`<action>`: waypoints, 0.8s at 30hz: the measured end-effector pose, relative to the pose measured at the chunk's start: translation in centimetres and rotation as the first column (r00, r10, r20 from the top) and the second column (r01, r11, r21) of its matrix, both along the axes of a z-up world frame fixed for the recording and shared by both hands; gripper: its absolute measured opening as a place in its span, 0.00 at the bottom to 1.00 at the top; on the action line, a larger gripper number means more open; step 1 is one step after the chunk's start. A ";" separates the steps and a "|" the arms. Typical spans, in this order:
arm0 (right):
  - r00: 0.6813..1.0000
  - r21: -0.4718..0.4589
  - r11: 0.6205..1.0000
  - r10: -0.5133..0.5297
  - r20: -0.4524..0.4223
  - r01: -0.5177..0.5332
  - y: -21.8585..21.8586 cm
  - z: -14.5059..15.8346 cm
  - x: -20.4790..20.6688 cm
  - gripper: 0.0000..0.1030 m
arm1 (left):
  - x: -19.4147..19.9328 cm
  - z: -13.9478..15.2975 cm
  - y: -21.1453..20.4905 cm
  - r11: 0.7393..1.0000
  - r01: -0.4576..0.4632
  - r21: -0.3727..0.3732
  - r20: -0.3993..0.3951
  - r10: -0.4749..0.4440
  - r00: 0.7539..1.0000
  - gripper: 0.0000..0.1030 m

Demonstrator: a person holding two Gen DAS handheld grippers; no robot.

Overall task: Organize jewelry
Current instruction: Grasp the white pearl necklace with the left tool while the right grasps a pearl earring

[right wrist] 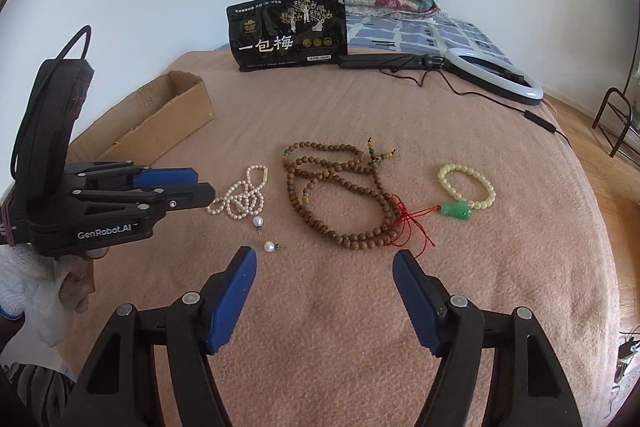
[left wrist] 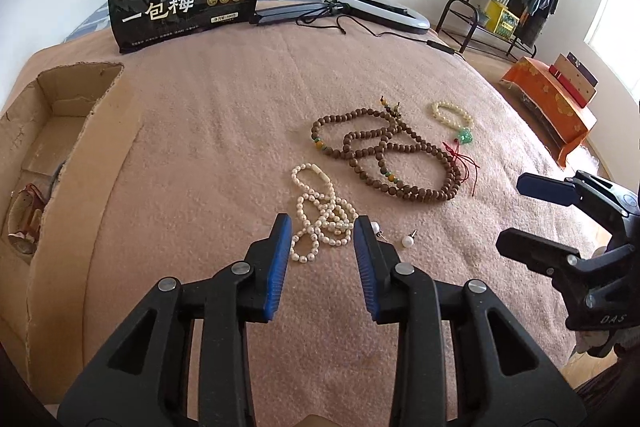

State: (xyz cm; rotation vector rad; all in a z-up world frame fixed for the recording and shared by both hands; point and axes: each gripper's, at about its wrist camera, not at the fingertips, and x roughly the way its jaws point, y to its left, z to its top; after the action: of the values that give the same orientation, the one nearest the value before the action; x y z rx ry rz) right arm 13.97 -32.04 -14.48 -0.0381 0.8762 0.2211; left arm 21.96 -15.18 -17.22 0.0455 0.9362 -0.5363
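Left jaws (left wrist: 322,223): mine, parted a little and grasping nothing; they hang low in the centre of the left wrist view, above the near end of the pearl necklace, whose strands show in the gap between the blue pads. In the right wrist view they come in from the left edge, tips just beside the pearls.
Right jaws (right wrist: 324,255): mine too, spread wide and released, nothing between them; they sit at the bottom centre of the right wrist view, just short of the brown beads.
Pearl necklace (left wrist: 316,215): heaped in loose loops on the bed cover, centre of the left wrist view.
Pearl earrings: two studs. One (left wrist: 408,241) lies to the right of my left jaws; the other (left wrist: 375,226) peeks out at the right pad's tip.
Brown bead strand (right wrist: 340,195): long, coiled in overlapping loops in the middle of the right wrist view, with red cord tassels at its right end.
Cream bracelet (right wrist: 466,187): a closed ring with a green pendant, right of the brown beads and apart from them.
Cardboard box (left wrist: 60,131): open, at the left edge of the left wrist view; something sits inside that I cannot make out.
Bed cover (right wrist: 360,307): pinkish blanket carrying all the jewelry.
Black pouch (right wrist: 288,29): stands upright at the far edge, upper centre.
Ring light (right wrist: 492,75): lies flat at upper right, cable trailing.
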 end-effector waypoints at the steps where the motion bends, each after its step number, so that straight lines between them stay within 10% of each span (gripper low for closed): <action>1: 1.000 -0.001 1.000 0.005 -0.002 -0.005 0.2 -0.2 0.1 0.68 | 0.2 -0.2 -0.2 1.000 0.001 0.004 -0.002 -0.001 1.000 0.31; 24: 0.997 -0.006 0.998 0.068 -0.042 -0.068 2.3 -2.5 2.3 0.57 | 2.3 -2.8 -1.2 0.999 0.033 0.035 -0.046 -0.032 0.998 0.31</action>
State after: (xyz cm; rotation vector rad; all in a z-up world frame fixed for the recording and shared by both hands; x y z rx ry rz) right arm 16.23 -29.69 -16.99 -0.0708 0.9184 0.2832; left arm 24.28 -16.41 -20.03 0.0812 0.9907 -0.5525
